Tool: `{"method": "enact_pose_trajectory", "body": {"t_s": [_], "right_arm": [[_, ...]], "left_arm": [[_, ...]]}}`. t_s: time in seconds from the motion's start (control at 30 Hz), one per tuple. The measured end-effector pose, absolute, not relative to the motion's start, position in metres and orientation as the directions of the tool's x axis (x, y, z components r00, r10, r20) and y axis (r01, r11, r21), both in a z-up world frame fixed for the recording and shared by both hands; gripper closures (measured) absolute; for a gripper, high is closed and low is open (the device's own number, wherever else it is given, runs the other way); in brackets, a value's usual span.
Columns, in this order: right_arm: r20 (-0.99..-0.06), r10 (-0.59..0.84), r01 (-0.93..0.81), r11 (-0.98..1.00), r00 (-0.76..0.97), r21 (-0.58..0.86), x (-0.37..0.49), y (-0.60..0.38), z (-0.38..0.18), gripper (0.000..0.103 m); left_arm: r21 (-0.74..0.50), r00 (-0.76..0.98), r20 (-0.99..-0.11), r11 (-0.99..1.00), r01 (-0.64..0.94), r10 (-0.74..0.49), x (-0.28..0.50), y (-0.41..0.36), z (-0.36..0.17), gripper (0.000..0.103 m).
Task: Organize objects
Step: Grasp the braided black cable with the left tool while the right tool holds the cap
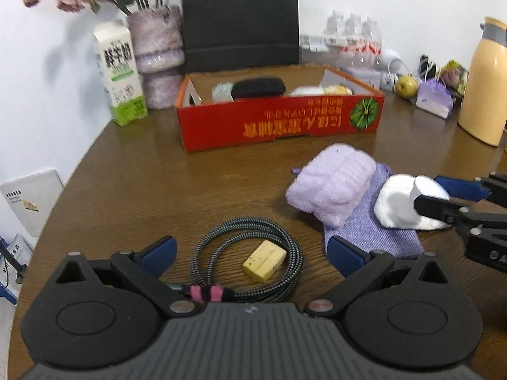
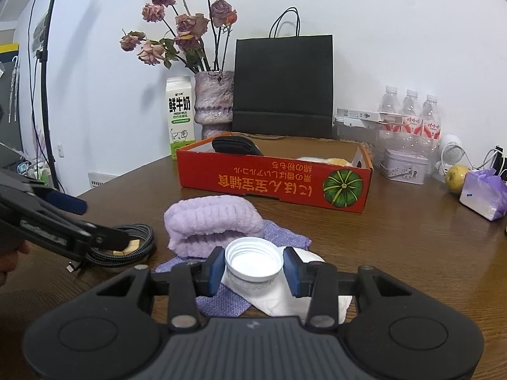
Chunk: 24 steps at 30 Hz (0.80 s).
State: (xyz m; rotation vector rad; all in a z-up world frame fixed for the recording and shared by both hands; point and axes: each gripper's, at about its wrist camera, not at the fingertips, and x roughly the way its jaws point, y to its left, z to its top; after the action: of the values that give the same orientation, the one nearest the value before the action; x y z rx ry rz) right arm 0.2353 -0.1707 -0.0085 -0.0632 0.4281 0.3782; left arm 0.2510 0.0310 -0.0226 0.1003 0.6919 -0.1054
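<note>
Brown wood of the table (image 1: 133, 190) stretches ahead of both grippers. Well beyond their fingertips sits the red cardboard box (image 1: 279, 123), open-topped, with a black case (image 1: 258, 87) and some pale items inside. Nearer, just ahead of the right gripper (image 2: 253, 267) and off to the right of the left gripper (image 1: 252, 255), a folded lilac towel (image 1: 332, 182) lies on a purple woven cloth (image 1: 370, 231). Between the left gripper's spread fingers lies a coiled braided cable (image 1: 250, 253), its loop ringing a small yellow block (image 1: 264, 261); the jaws stand wide apart and grip nothing, with the coil filling most of the gap below them.

The right gripper's blue pads (image 2: 215, 270) sit at either side of a white bottle cap (image 2: 253, 262), its hollow side up, resting on a white tissue (image 2: 285, 300) that overlaps the purple cloth. The left pad appears to touch the cap's rim, while a narrow gap shows at the right pad, so whether the cap is truly clamped cannot be told.
</note>
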Motion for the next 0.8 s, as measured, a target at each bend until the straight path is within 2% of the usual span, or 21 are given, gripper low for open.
{"method": "enact_pose_trajectory", "body": {"t_s": [0.27, 0.77, 0.8], "right_arm": [[-0.420, 0.354, -0.378, 0.925, 0.836, 0.027, 0.236, -0.170, -0.009, 0.064], [-0.431, 0.359, -0.383, 0.923, 0.828, 0.033, 0.237, -0.170, -0.010, 0.064], [-0.430, 0.359, -0.384, 0.923, 0.828, 0.032, 0.237, -0.170, -0.010, 0.064]], "left_arm": [[0.024, 0.714, -0.698, 0.996, 0.087, -0.045, 0.271, 0.043, -0.050, 0.000], [0.007, 0.754, -0.656, 0.999, 0.053, -0.036, 0.260, 0.042, -0.055, 0.000], [0.008, 0.756, -0.654, 0.999, 0.051, -0.033, 0.259, 0.042, -0.055, 0.003]]}}
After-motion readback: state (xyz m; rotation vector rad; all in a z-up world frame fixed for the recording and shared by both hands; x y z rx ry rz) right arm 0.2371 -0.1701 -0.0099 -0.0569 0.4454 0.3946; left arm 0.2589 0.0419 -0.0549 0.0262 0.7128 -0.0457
